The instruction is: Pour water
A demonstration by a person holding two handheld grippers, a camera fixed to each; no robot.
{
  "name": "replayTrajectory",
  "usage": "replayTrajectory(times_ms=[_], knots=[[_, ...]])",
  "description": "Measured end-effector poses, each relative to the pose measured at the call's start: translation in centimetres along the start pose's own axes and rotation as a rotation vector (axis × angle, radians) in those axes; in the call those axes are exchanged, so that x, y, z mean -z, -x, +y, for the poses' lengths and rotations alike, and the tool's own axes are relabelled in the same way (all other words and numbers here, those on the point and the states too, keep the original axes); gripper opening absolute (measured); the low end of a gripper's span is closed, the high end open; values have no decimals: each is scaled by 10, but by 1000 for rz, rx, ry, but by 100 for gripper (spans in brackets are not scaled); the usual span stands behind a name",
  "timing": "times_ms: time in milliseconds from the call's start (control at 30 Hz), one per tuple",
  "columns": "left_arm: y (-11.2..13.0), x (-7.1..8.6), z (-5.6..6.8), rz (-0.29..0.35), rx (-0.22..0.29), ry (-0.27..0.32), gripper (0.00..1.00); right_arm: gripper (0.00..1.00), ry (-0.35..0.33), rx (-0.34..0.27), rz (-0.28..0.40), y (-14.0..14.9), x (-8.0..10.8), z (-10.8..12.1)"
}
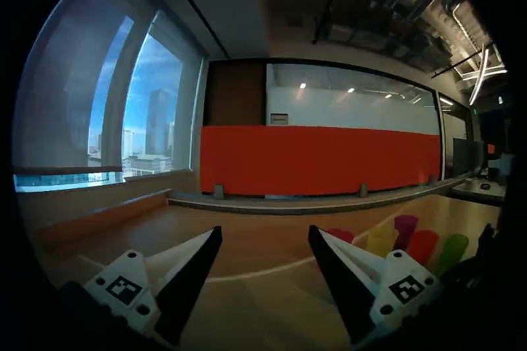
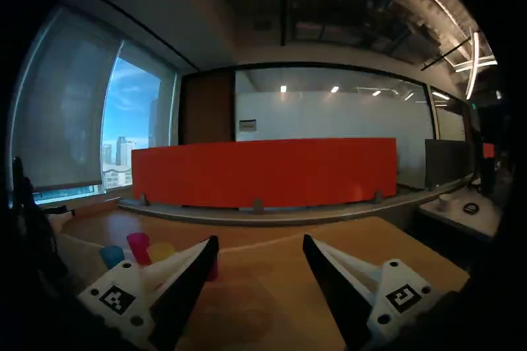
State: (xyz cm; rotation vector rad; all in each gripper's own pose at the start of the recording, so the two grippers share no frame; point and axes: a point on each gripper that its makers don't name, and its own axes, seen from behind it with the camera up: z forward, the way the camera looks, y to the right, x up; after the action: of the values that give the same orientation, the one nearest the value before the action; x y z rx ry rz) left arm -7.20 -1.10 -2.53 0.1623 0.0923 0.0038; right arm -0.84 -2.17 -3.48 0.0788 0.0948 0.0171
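Now gaping wide and empty: left hand-held gripper (image 1: 263, 236) and right hand-held gripper (image 2: 260, 242). Upright cups (image 1: 421, 245) clustered on tabletop (image 1: 263, 285), ahead-right of the left one, ahead-left of the right one; probably nearer the left.

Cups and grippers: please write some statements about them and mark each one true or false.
1. The left gripper and the right gripper are both open and empty. True.
2. The cups stand upright on the table. True.
3. In the left gripper view, the cups sit between the jaws. False: they stand off to the right.
4. The partition behind the table is blue. False: it is orange-red.
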Motion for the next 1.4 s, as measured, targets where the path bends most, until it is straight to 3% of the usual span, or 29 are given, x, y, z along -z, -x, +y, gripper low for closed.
replayTrajectory(times_ms=[767,1067,1400], knots=[[35,-6,-8,-39,12,1,97,99,11,14,-45,14,-2,-5],[38,-9,-5,-44,-23,7,97,99,14,11,-39,12,-2,-3],[38,-7,-4,-45,-22,6,97,99,15,1,-30,8,-2,-3]])
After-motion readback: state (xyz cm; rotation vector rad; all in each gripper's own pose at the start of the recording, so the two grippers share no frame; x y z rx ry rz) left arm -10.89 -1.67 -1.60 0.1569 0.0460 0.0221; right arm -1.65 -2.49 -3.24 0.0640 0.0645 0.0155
